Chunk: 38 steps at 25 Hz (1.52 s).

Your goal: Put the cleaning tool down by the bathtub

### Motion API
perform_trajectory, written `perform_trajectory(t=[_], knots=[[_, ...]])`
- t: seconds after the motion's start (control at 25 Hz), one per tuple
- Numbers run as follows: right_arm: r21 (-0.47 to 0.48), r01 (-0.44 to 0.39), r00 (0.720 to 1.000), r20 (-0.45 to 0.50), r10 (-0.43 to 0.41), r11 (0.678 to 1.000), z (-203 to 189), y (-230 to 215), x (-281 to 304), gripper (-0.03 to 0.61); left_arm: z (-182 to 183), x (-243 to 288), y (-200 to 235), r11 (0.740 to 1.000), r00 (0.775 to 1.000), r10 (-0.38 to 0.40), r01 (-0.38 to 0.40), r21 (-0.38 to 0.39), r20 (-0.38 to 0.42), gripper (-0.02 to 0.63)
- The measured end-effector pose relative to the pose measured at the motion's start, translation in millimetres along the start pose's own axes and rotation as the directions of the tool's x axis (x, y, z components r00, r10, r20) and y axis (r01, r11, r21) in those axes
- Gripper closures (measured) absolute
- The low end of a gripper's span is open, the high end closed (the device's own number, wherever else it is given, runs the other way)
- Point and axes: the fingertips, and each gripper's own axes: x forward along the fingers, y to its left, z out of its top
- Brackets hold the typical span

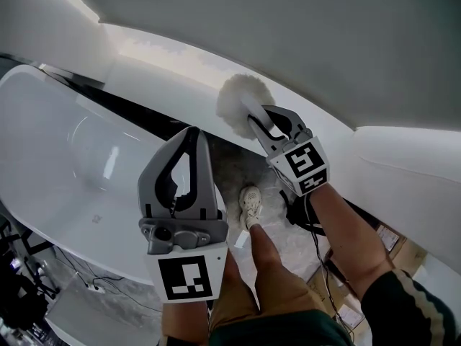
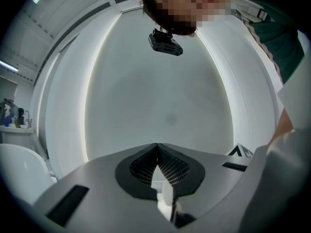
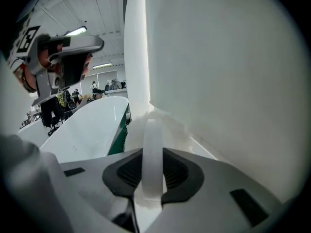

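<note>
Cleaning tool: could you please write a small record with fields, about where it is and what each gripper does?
tool: cleaning tool, white fluffy head, white handle
held by: right gripper, shut on the handle
left gripper: shut, empty
place: between bathtub and wall, above the floor
set down: not yet

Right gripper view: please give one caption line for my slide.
The right gripper clamps the white handle of the cleaning tool; the bathtub lies at picture left.
</note>
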Motion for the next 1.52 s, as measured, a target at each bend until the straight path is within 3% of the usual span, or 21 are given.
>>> perform_trajectory(t=[0.24, 0.56, 1.24, 1.52], knots=[[0.014, -0.005, 0.999, -0.050, 0.006, 1.000, -14.1, -2.7, 27.1, 0.486, -8.1, 6.2, -5.2, 0.999, 1.000, -0.028, 0.028, -0.033, 0.003, 0.606], [0.007, 0.000, 0.992, -0.127, 0.001, 1.000, -37.1, 1.5, 63.0, 0.486, -36.9, 5.0, 13.4, 0.999, 0.999, -0.012, 0.010, -0.046, -0.036, 0.606], [0.035, 0.012, 0.950, -0.311, -0.001, 0.999, -86.5, 7.6, 108.3, 0.485, -66.3, -11.3, 42.8, 0.995, 0.997, 0.032, -0.039, -0.090, -0.076, 0.606], [-0.006, 0.071, 0.929, -0.363, -0.069, 0.997, -102.3, 6.0, 116.7, 0.485, -74.3, -16.1, 44.9, 0.997, 0.995, 0.044, -0.050, -0.060, -0.093, 0.606]])
